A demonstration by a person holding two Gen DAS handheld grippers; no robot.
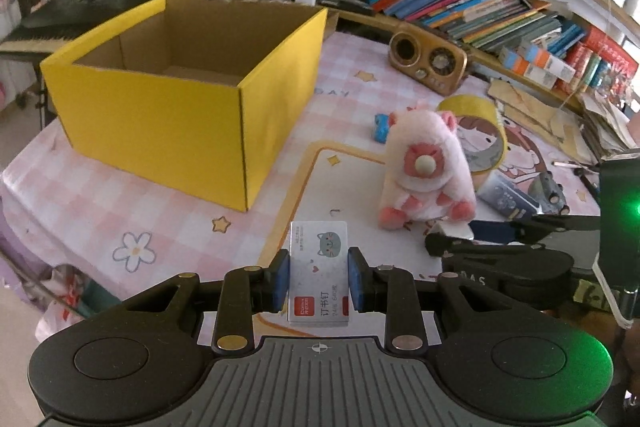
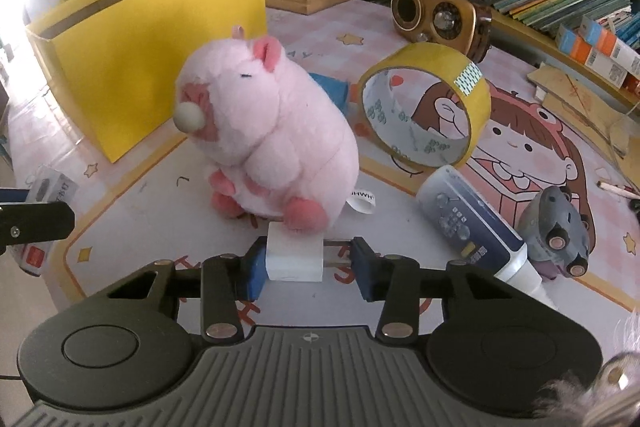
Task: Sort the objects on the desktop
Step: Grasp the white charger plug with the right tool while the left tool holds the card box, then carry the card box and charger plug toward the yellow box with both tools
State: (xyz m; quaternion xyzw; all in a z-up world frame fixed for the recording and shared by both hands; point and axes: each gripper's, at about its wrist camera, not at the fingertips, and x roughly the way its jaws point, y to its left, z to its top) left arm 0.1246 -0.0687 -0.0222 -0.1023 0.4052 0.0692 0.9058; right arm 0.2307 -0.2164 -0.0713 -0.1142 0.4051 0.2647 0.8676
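a pink patterned worktop (image 1: 168, 195) carries an open yellow cardboard box (image 1: 168, 115) at the left. a pink plush pig (image 2: 272, 143) stands near the middle, with a yellow tape roll (image 2: 424, 107) just behind it. the left tongs (image 1: 318, 277) are clamped on a staple box (image 1: 318, 267), held upright. the right tongs (image 2: 306, 267) straddle a white charger plug (image 2: 294, 255) on the worktop; whether they grip it cannot be told.

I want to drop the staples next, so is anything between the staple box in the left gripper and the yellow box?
Nothing visible: the staple box sits between the left gripper fingers, with only bare mat toward the yellow box.
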